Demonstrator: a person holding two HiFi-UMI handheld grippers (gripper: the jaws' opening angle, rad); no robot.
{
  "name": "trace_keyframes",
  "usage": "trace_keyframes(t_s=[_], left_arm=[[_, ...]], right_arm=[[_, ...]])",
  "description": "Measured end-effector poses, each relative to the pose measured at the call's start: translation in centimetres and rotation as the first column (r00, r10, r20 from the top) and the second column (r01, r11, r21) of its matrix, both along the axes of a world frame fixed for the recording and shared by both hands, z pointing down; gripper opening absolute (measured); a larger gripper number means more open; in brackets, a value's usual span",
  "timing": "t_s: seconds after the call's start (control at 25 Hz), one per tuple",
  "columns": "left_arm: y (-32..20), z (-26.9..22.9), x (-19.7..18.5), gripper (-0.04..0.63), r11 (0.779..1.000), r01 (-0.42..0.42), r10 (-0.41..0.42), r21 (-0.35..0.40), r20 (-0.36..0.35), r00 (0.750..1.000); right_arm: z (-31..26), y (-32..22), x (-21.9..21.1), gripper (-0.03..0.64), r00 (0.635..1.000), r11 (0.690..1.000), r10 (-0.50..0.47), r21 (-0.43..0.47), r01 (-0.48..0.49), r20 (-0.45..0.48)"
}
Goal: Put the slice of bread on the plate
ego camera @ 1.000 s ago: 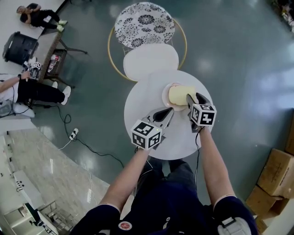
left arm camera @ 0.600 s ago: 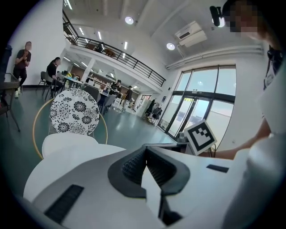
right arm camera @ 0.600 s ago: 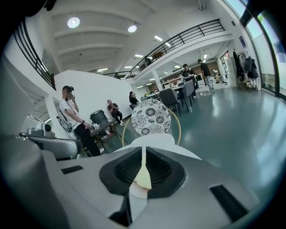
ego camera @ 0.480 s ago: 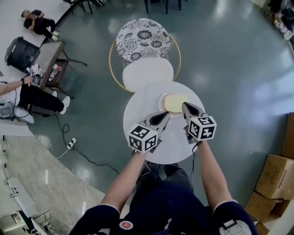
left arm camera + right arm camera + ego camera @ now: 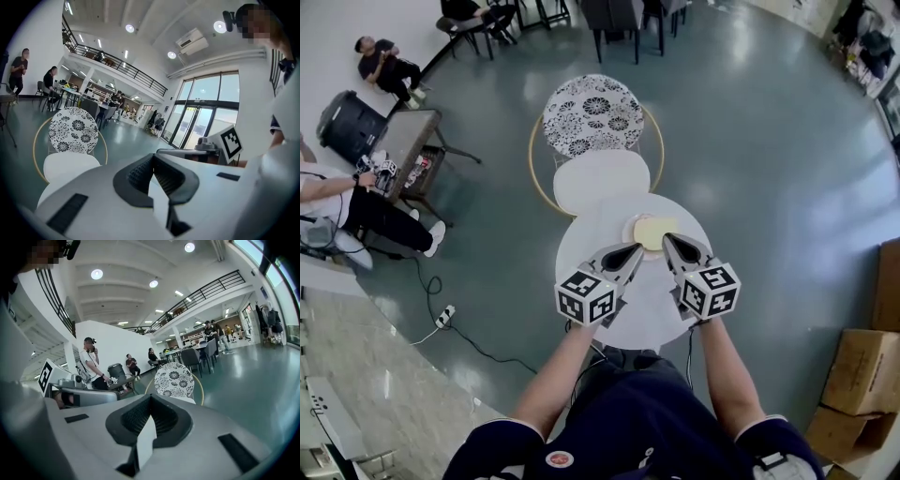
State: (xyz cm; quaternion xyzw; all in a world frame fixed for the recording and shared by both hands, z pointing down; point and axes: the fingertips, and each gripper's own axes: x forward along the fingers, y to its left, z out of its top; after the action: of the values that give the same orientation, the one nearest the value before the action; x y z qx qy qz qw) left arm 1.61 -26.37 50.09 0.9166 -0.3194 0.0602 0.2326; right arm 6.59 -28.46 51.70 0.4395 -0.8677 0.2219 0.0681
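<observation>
Both hand-held grippers (image 5: 634, 249) (image 5: 667, 239) closed, empty (right freshly).

bread slice (image 5: 653, 230) sits on the plate (image 5: 628, 226), at the far side of the bench (image 5: 578, 249). my left gripper (image 5: 628, 251) is over the bench, near-left of the plate, and my right gripper (image 5: 668, 241) is just right of it, at the bread's near edge. the chair (image 5: 598, 178) stands behind the bench, with boxes (image 5: 853, 375) on the floor (image 5: 769, 187) far right.
</observation>
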Motion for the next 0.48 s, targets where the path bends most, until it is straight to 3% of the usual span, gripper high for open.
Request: trace_keyframes(t_s=[0.48], left_arm=[[1.5,-5.9,0.1,0.005,0.995,-0.016,0.02,0.098,-0.032,0.999]], right_arm=[[-8.2,2.3,-1.0,0.006,0.997,0.987,-0.007,0.161,-0.006,0.082]])
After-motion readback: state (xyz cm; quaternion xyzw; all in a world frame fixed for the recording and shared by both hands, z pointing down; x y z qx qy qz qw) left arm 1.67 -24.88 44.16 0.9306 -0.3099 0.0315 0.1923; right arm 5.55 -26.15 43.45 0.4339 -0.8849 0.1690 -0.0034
